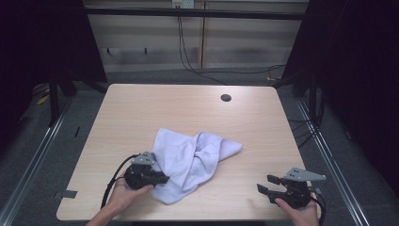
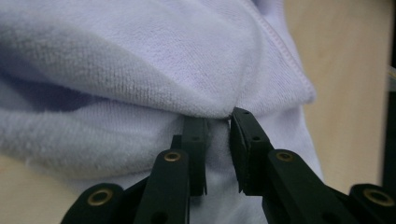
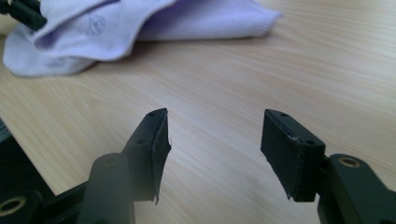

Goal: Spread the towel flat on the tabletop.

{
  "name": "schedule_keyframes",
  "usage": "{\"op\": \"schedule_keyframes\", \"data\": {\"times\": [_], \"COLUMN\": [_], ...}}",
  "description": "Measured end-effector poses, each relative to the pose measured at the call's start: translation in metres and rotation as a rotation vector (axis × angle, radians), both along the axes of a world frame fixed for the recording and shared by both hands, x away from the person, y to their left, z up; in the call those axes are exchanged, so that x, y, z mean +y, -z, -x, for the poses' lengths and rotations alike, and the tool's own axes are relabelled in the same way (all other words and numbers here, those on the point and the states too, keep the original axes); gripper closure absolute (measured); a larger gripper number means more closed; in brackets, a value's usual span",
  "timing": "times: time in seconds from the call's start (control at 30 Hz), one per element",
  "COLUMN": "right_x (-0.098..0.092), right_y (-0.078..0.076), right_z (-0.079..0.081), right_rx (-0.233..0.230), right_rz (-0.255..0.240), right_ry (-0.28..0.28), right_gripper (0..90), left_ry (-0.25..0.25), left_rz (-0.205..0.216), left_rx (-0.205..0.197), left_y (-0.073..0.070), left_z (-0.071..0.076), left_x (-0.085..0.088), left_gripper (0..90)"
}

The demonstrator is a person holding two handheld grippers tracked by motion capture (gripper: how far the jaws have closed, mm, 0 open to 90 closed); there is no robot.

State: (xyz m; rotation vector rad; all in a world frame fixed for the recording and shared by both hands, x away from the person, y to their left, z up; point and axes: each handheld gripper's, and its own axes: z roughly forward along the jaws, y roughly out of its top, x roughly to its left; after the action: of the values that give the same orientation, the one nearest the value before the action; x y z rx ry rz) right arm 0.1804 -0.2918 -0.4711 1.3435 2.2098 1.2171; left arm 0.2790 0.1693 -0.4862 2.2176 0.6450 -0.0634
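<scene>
Your left claw (image 1: 159,178) sits at the near left of the surface (image 1: 141,108), its tips pushed into the left edge of the lilac towel (image 1: 193,162). In the left gripper view the two black jaws stand close together with a narrow slit between them, and a fold of the towel (image 2: 140,84) bulges right at their tips; the pile lies against the pads, yet you cannot tell from here whether the cloth is truly pinched. Your left hand (image 1: 123,195) wraps the claw's body from below, and its cable loops off toward the surface's near edge. The towel itself lies crumpled near the middle of the surface, a little toward you, with one corner pointing right and a faint printed mark on a raised fold. In the right gripper view the towel (image 3: 116,28) lies far off at the upper left, with bare wood in between. Your right claw (image 1: 264,184) hovers at the near right, well apart from the towel, jaws spread wide with nothing between them. Your right hand (image 1: 301,209) holds it at the surface's near edge.
</scene>
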Motion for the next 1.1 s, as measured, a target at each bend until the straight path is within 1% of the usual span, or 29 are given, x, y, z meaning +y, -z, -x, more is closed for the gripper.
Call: {"op": "schedule_keyframes", "data": {"times": [0.03,0.07,0.13,0.17,0.2,0.23,0.27,0.3,0.33,0.37,0.4,0.43,0.47,0.5,0.53,0.57,0.63,0.67,0.7,0.73,0.8,0.83,0.9,0.93,0.97,1.0,1.03,1.07,1.1], "right_x": [0.009,0.009,0.022,0.031,0.036,0.042,0.042,0.053,0.053,0.065,0.065,0.079,0.079,0.086,0.099,0.099,0.116,0.122,0.125,0.129,0.134,0.138,0.14,0.143,0.145,0.147,0.147,0.148,0.148], "right_y": [-0.001,-0.001,-0.004,-0.006,-0.007,-0.008,-0.008,-0.01,-0.01,-0.012,-0.012,-0.015,-0.015,-0.016,-0.019,-0.019,-0.019,-0.017,-0.015,-0.011,-0.005,0.005,0.009,0.014,0.018,0.025,0.025,0.027,0.027], "right_z": [-0.003,-0.003,-0.008,-0.014,-0.016,-0.022,-0.022,-0.031,-0.031,-0.043,-0.043,-0.056,-0.056,-0.062,-0.076,-0.076,-0.097,-0.103,-0.108,-0.113,-0.118,-0.123,-0.123,-0.124,-0.125,-0.125,-0.125,-0.125,-0.124], "right_rx": [-0.013,-0.013,-0.024,-0.029,-0.034,-0.038,-0.038,-0.047,-0.047,-0.044,-0.044,-0.049,-0.049,-0.052,-0.059,-0.059,-0.057,-0.053,-0.046,-0.035,-0.025,0.002,0.01,0.016,0.025,0.036,0.036,0.04,0.052], "right_rz": [-0.009,-0.009,-0.003,-0.007,-0.005,-0.006,-0.006,-0.012,-0.012,-0.015,-0.015,-0.014,-0.014,-0.014,-0.01,-0.01,-0.012,-0.006,-0.007,-0.012,-0.009,-0.018,-0.02,0.004,0.027,0.038,0.038,0.04,0.037], "right_ry": [-0.028,-0.028,-0.06,-0.085,-0.093,-0.109,-0.109,-0.132,-0.132,-0.153,-0.153,-0.179,-0.179,-0.193,-0.211,-0.211,-0.242,-0.244,-0.25,-0.256,-0.263,-0.274,-0.279,-0.281,-0.288,-0.292,-0.292,-0.292,-0.282], "right_gripper": [42.7,42.7,43.6,44.3,45.0,45.3,45.3,45.8,45.8,46.4,46.4,47.6,47.6,48.4,49.4,49.4,50.7,50.6,50.6,50.2,49.0,46.4,45.9,45.2,45.2,47.7,47.7,50.3,64.5], "left_ry": [0.029,0.029,0.037,0.031,0.034,0.033,0.033,0.02,0.012,0.013,0.013,0.007,0.0,-0.018,-0.03,-0.038,-0.06,-0.073,-0.089,-0.083,-0.088,-0.077,-0.068,-0.071,-0.064,-0.051,-0.036,-0.03,-0.019], "left_rz": [0.003,0.003,0.015,0.062,0.102,0.122,0.122,0.146,0.152,0.164,0.164,0.183,0.183,0.181,0.195,0.211,0.19,0.137,0.114,0.096,0.085,0.023,0.031,0.024,-0.005,-0.023,-0.021,-0.03,-0.025], "left_rx": [0.012,0.012,0.0,-0.043,-0.056,-0.05,-0.05,-0.041,-0.043,-0.093,-0.093,-0.099,-0.112,-0.144,-0.154,-0.143,-0.089,-0.087,-0.067,-0.034,-0.04,-0.028,-0.024,-0.026,-0.028,-0.023,-0.022,-0.035,-0.034], "left_y": [-0.002,-0.002,-0.008,-0.015,-0.02,-0.023,-0.023,-0.026,-0.029,-0.04,-0.04,-0.045,-0.05,-0.055,-0.058,-0.06,-0.058,-0.046,-0.037,-0.025,-0.019,-0.009,-0.007,-0.004,-0.002,0.0,0.002,0.002,0.0], "left_z": [0.011,0.011,0.016,0.018,0.017,0.015,0.015,0.01,0.007,-0.002,-0.002,-0.007,-0.013,-0.019,-0.025,-0.033,-0.049,-0.059,-0.063,-0.068,-0.068,-0.068,-0.067,-0.067,-0.066,-0.065,-0.065,-0.063,-0.063], "left_x": [-0.003,-0.003,-0.003,-0.001,-0.001,-0.001,-0.001,-0.004,-0.008,-0.014,-0.014,-0.015,-0.017,-0.017,-0.017,-0.015,-0.014,-0.015,-0.016,-0.018,-0.018,-0.024,-0.026,-0.027,-0.03,-0.032,-0.033,-0.034,-0.033], "left_gripper": [75.6,73.9,70.1,66.0,64.5,62.9,61.5,59.8,59.8,59.4,59.1,58.4,58.4,58.3,58.3,58.0,56.2,55.7,55.5,53.9,51.9,49.4,47.3,46.9,47.2,51.5,51.5,56.7,76.6]}}
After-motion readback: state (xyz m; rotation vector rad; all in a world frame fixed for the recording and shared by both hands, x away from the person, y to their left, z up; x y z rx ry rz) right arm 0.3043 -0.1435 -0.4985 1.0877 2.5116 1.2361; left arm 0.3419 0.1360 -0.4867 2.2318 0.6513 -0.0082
